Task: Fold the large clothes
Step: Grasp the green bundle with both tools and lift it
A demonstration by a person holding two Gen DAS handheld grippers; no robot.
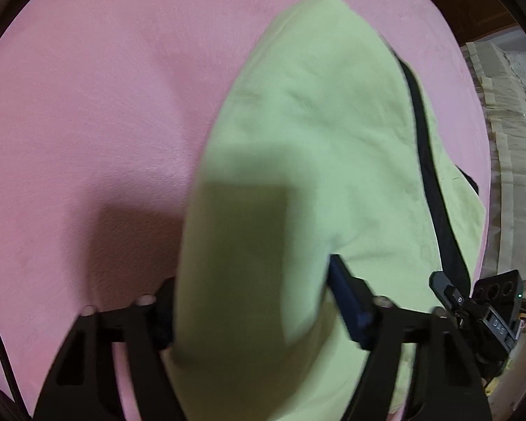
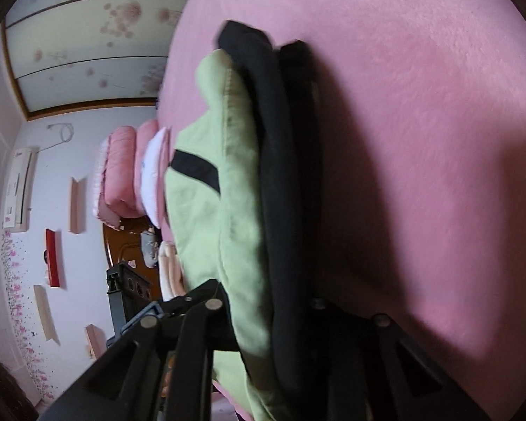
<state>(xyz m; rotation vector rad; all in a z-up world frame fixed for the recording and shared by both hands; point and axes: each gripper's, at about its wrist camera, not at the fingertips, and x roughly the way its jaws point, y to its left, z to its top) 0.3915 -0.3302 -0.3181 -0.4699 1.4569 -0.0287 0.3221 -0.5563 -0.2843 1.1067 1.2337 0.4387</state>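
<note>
We find the pale green garment (image 1: 298, 161) with black trim lying on the pink bed cover (image 1: 87, 105). Our left gripper (image 1: 252, 301) clamps a fold of it; our right gripper (image 2: 273, 315) clamps its black-edged layers.

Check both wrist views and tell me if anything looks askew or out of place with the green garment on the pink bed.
Nothing looks damaged or spilled. The green garment is bunched between the fingers of both grippers, so it lies rumpled on the pink bed cover. In the right wrist view its black part is bunched up in thick folds.
</note>
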